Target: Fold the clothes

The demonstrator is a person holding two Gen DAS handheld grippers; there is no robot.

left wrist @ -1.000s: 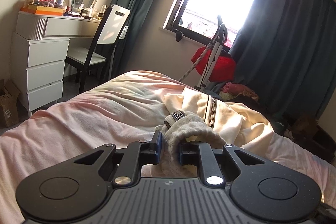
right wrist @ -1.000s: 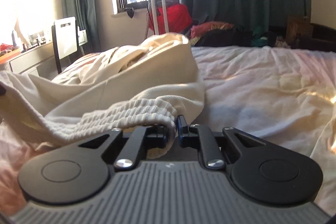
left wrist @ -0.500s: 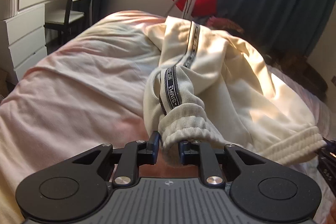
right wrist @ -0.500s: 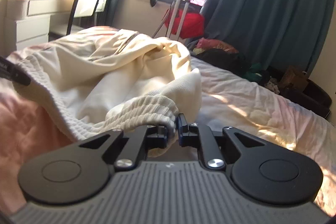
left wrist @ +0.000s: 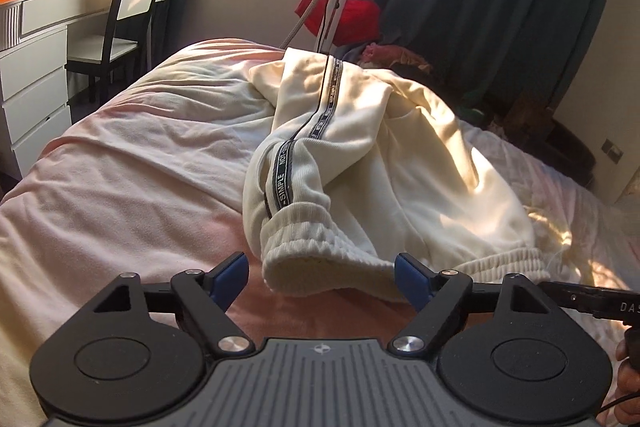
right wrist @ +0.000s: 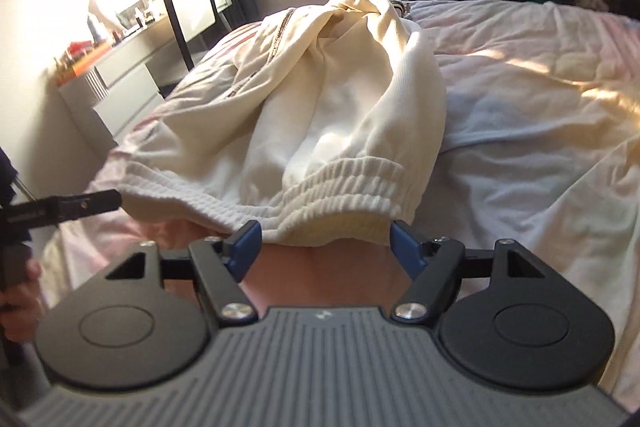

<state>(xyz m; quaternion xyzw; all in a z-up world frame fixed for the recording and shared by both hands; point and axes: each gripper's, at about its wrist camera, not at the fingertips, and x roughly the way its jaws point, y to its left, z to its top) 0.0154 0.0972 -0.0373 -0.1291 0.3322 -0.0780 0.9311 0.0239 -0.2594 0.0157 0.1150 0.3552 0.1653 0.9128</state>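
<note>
So both grippers are letting go at the same time here: half a second back each one was pinching a ribbed cuff, and now the left gripper (left wrist: pixel 322 277) is sitting with its blue pads wide apart and nothing between them, and the right gripper (right wrist: pixel 325 241) is doing the same. The cream joggers (left wrist: pixel 360 163) are lying across the middle of the pink bed (left wrist: pixel 132 167), with the striped leg's cuff (left wrist: pixel 320 239) resting just above the left jaws at lower centre and the other cuff (right wrist: pixel 340 187) lying right in front of the right ones. Looks to me like the legs are being laid out, so the actual folding is probably still coming up. The fabric is looking pretty bunched toward the top of the frame.
</note>
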